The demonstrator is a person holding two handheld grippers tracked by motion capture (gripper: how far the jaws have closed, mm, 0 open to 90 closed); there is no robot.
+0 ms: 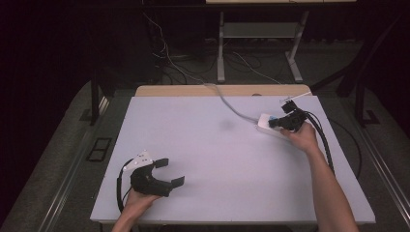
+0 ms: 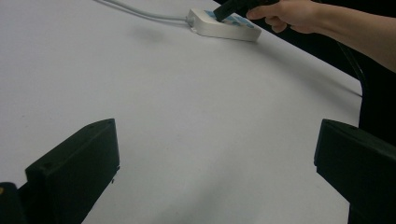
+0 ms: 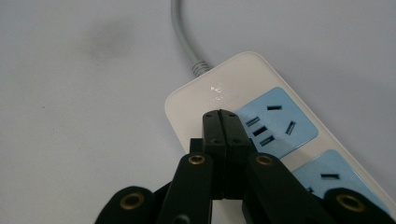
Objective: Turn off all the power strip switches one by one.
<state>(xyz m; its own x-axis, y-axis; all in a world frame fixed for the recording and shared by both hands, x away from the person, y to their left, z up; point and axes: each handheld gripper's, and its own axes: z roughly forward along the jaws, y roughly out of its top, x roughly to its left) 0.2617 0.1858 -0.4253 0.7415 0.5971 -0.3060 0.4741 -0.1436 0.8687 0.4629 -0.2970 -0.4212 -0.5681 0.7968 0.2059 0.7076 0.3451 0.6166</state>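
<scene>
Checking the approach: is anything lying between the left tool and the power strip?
Nothing visible does. Bare table lies between the open left tool and the power strip, where the shut right tool rests.

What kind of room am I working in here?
Probably a lab or recording workspace rather than a home: a plain white table holding little beyond a power strip, loose cables on the floor behind it, and dark surroundings with bare metal stand legs.

Glossy white plastic power strip (image 3: 243,107) with matt blue socket faces; smooth rubbery grey cord (image 3: 182,32); matt pale table (image 1: 217,159); matt black plastic right gripper (image 3: 222,119).
</scene>
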